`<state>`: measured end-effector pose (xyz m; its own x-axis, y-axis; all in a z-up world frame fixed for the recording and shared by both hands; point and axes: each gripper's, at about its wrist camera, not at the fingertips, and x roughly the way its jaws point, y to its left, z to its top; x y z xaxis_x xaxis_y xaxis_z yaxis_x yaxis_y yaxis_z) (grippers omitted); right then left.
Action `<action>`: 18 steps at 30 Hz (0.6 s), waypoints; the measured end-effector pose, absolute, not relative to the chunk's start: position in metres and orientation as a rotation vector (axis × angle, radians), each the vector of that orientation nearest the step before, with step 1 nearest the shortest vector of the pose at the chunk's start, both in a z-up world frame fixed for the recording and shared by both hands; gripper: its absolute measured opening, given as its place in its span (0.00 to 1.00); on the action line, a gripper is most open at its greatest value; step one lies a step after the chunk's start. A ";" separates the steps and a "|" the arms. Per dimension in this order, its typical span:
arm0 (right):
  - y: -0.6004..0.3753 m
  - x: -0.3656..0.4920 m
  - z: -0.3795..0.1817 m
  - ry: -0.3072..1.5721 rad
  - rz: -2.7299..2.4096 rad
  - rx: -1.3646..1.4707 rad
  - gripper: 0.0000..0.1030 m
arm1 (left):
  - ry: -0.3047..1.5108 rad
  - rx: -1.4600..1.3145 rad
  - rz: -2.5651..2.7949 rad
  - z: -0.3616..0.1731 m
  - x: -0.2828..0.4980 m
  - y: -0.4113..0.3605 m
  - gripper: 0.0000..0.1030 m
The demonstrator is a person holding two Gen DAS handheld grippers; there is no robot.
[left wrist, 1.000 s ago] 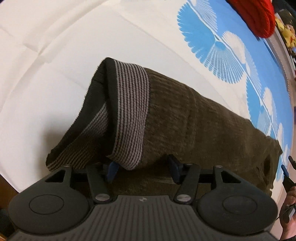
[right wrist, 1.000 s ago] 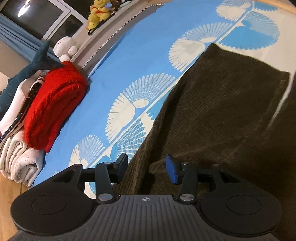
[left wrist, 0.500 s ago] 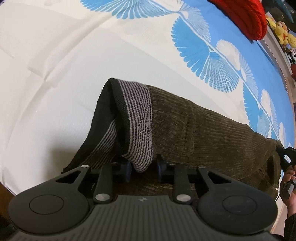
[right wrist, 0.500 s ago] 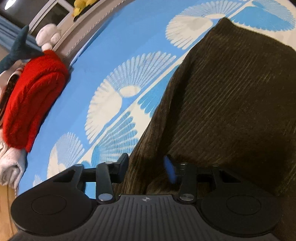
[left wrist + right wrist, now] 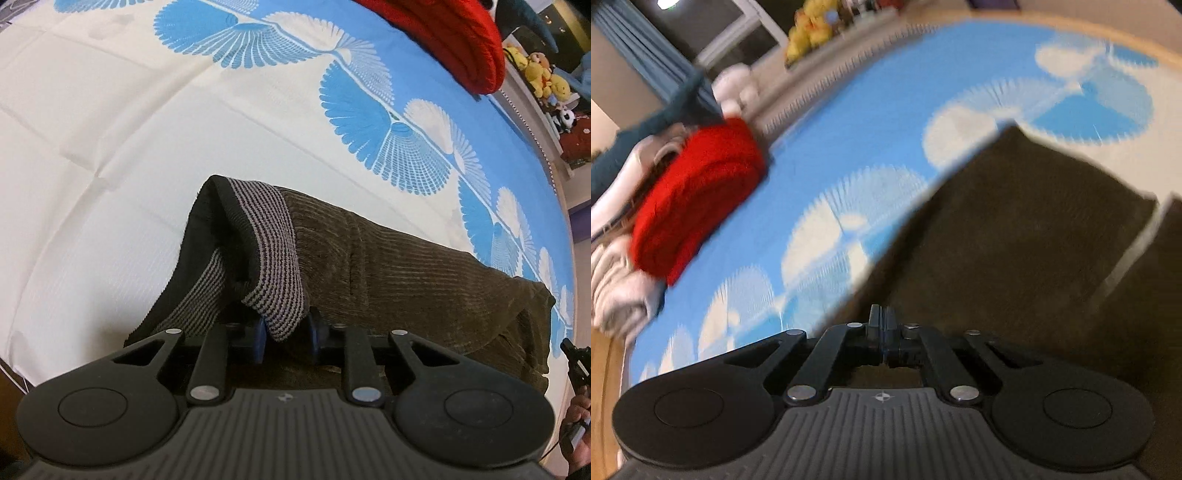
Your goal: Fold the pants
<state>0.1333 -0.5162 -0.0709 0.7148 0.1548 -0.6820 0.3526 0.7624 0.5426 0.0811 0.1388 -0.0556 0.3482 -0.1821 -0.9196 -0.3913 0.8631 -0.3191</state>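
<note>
Dark brown corduroy pants (image 5: 399,266) lie on the bed, with a grey-and-black striped waistband (image 5: 269,251) at the near end. My left gripper (image 5: 286,338) is shut on the waistband's corner, which hangs between the blue pads. In the right wrist view the pants (image 5: 1027,236) spread ahead to the right, blurred by motion. My right gripper (image 5: 882,332) is shut on the pants' near left edge.
The bedspread (image 5: 110,122) is cream with blue fan patterns. A folded red blanket (image 5: 698,192) lies on white towels (image 5: 617,295) at the bed's far side. Plush toys (image 5: 539,70) sit on a ledge. The right gripper's tip (image 5: 570,354) shows at the right edge.
Both grippers have closed on the pants: the left on the striped waistband, the right on the far edge. The right view has risen and swung, now blurred.
</note>
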 end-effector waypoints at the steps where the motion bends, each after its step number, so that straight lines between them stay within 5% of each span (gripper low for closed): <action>1: -0.518 0.126 -0.068 0.778 -0.120 0.704 0.05 | 1.221 -0.552 0.142 -0.055 0.079 0.138 0.25; 5: -0.519 0.116 -0.063 0.757 -0.116 0.704 0.44 | 1.212 -0.630 0.124 -0.056 0.079 0.143 0.29; 10: -0.516 0.132 -0.070 0.765 -0.122 0.723 0.45 | 1.294 -0.700 0.116 -0.075 0.088 0.148 0.48; 18: -0.497 0.192 -0.099 0.798 -0.095 0.784 0.45 | 1.369 -0.671 0.149 -0.097 0.108 0.148 0.48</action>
<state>0.1916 -0.4973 -0.0993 0.7095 0.2047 -0.6744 0.3578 0.7197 0.5949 0.1076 0.1484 -0.0968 0.2232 -0.2794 -0.9339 -0.4736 0.8063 -0.3544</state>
